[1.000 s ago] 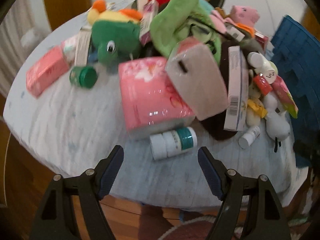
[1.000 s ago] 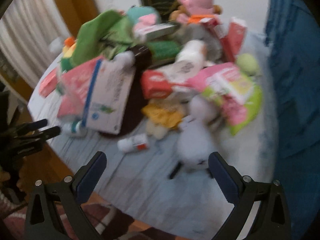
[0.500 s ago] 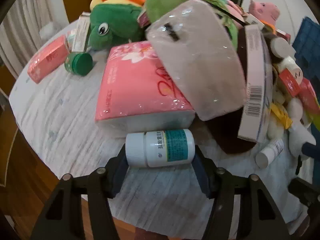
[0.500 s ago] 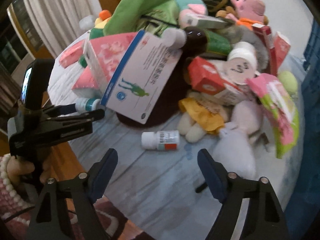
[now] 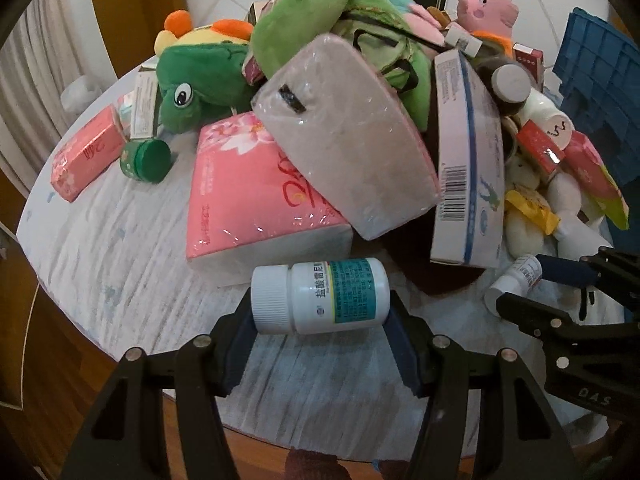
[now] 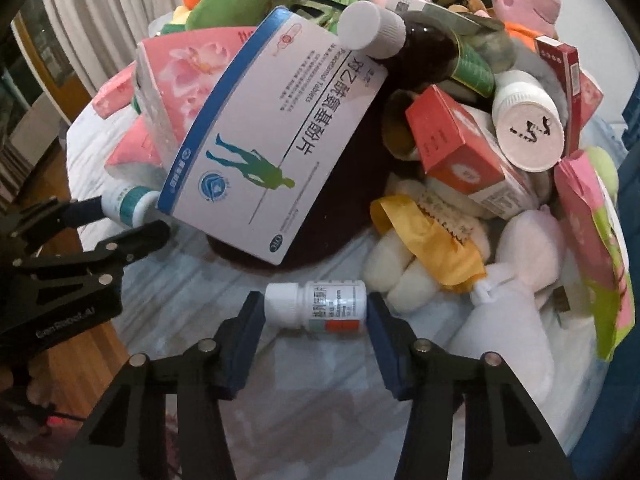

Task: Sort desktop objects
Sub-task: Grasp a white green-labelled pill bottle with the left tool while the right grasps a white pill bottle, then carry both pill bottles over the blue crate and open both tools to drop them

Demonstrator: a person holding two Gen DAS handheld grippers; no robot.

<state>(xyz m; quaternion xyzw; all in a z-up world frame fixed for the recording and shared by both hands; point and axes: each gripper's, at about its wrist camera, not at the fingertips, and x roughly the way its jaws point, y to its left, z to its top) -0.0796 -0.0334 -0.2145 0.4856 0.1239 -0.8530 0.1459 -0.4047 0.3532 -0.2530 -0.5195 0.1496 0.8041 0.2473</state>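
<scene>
Lying sideways on the desk (image 5: pixel 120 272), a light, rigid, slippery bottle (image 5: pixel 320 296) is sitting clamped end-to-end between the left hand-held gripper (image 5: pixel 320 322) pads, while the right hand-held gripper (image 6: pixel 316 314), just closing, is pinching a vial (image 6: pixel 316 307) likewise.

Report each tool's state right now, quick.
Left tool: closed on the teal-label pill bottle, end to end.
Right tool: has just been closing; pads now on the small red-label pill bottle.

white box (image 6: pixel 276 152) reads "paracetamol tablets"; bottle labels seem illegible.
</scene>
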